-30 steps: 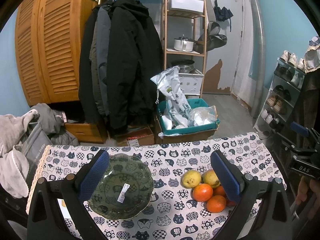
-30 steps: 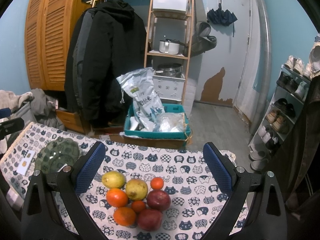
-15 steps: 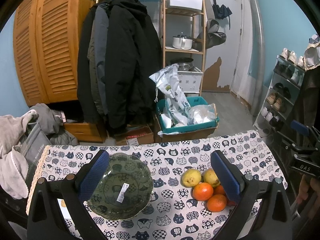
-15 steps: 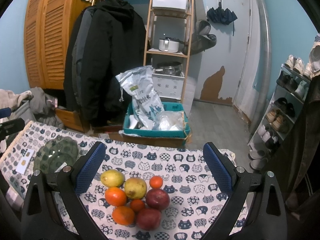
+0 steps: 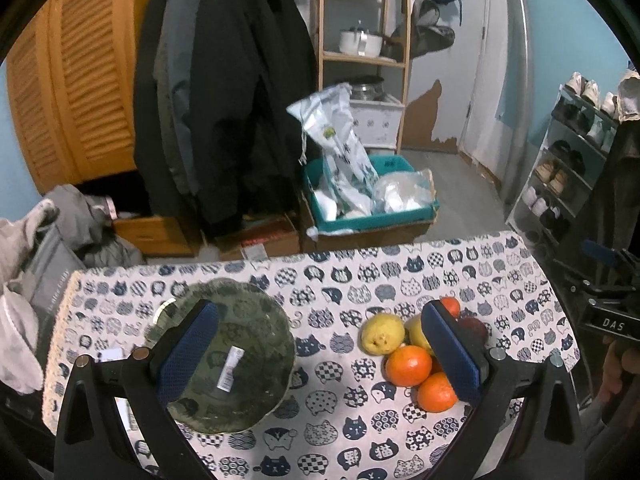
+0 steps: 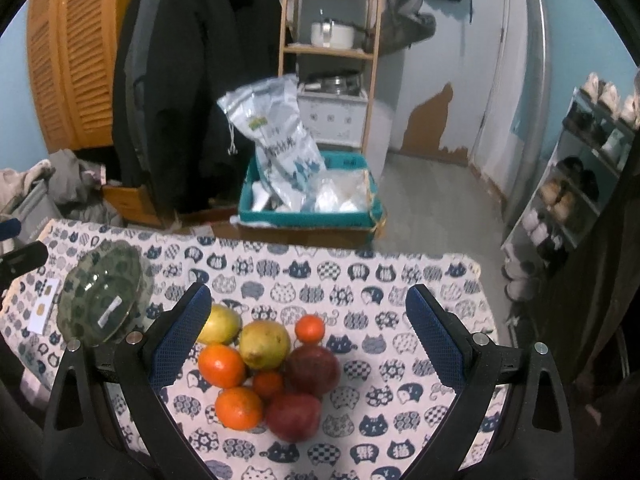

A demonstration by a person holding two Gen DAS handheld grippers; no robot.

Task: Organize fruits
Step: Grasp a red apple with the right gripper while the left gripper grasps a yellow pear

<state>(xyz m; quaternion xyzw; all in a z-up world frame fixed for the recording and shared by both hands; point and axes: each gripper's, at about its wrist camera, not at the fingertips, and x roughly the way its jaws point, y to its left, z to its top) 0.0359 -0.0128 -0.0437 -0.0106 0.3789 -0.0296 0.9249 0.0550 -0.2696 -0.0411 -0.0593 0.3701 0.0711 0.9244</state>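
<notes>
A green glass bowl [image 5: 232, 356] with a white label inside sits on the cat-print tablecloth [image 5: 340, 280]; its left side lies behind my left gripper's left finger. My left gripper [image 5: 320, 356] is open, hovering between bowl and fruit. The fruit pile lies to the right: a yellow pear [image 5: 382, 334], oranges [image 5: 408, 365] and more behind the right finger. In the right wrist view, my right gripper [image 6: 308, 336] is open above the pile: two yellow pears [image 6: 264, 344], several oranges [image 6: 222, 365] and two dark red fruits [image 6: 312, 366]. The bowl [image 6: 102, 300] stands at the left.
A white card [image 6: 42, 312] lies left of the bowl. Beyond the table's far edge stand a teal crate with bags [image 6: 308, 200], hanging black coats [image 5: 224, 92], a wooden shelf [image 5: 360, 56] and a shoe rack [image 5: 568, 168]. A hand [image 5: 616, 376] holds the other gripper [image 5: 608, 296] at right.
Both grippers have dropped lower and tilted toward the table, so bowl and fruit sit higher between the fingers. Nothing on the table has moved.
</notes>
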